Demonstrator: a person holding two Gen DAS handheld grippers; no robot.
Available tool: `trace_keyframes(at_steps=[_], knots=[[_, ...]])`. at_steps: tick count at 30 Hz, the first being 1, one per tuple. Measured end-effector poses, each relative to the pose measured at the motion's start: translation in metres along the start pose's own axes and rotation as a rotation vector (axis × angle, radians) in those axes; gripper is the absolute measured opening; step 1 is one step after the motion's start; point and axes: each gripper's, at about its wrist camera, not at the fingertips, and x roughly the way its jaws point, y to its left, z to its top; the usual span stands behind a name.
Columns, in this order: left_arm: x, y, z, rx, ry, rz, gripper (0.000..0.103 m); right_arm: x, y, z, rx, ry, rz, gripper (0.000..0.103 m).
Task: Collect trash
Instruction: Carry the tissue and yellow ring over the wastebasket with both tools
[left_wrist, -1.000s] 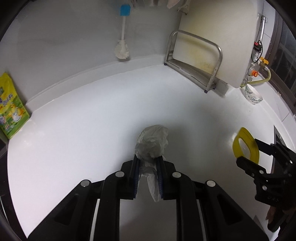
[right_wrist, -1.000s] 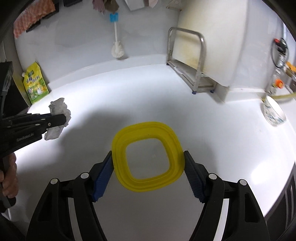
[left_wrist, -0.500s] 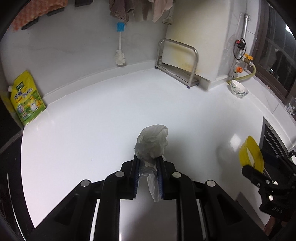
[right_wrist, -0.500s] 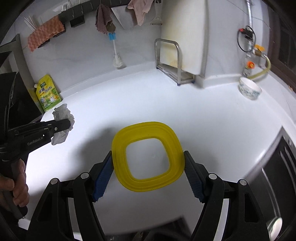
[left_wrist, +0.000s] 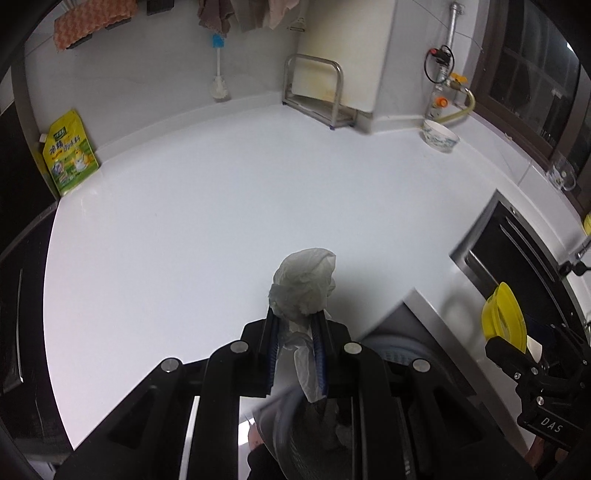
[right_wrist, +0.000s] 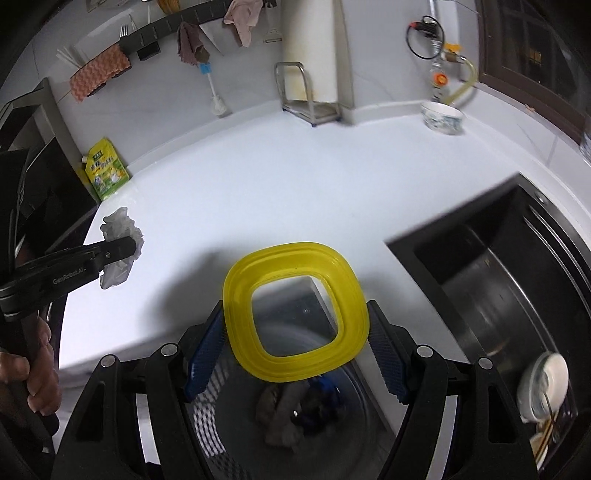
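Both wrist views angled down, sharing white counter (left_wrist: 207, 206)

bowl (left_wrist: 441, 139), green pouch (left_wrist: 69, 158), brush (left_wrist: 219, 81), sink (right_wrist: 517, 280)

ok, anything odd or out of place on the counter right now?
Nothing spilled or damaged. The white counter is bare in the middle; the yellow pouch, brush and bowl sit upright along its edges.

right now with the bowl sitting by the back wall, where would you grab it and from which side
Take the bowl by its rim, coming down from above with one finger inside and one outside. It stands upright with its mouth open to the top, and the curved wall looks too wide and rounded to pinch across. Approach from the counter side, since the yellow hose and wall crowd it behind.
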Motion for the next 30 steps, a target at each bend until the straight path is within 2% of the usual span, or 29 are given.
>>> trace_keyframes(at_steps=[7,12,19,25,30], knots=[[-0.015,-0.035,-0.051,-0.017,0.043,0.005,0.017,-0.028,-0.017,-0.047,-0.016,0.030,0.035,0.071],[-0.024,-0.049,-0.078,-0.041,0.059,0.047,0.017,-0.031,-0.020,-0.066,-0.040,0.051,0.072,0.071],[-0.030,-0.054,-0.096,-0.069,0.082,0.084,0.017,-0.031,-0.017,-0.082,-0.070,0.074,0.115,0.071],[-0.025,-0.055,-0.105,-0.091,0.110,0.081,0.018,-0.019,-0.016,-0.087,-0.068,0.112,0.138,0.071],[-0.021,-0.048,-0.110,-0.124,0.126,0.071,0.023,-0.010,-0.008,-0.085,-0.100,0.120,0.149,0.071]])
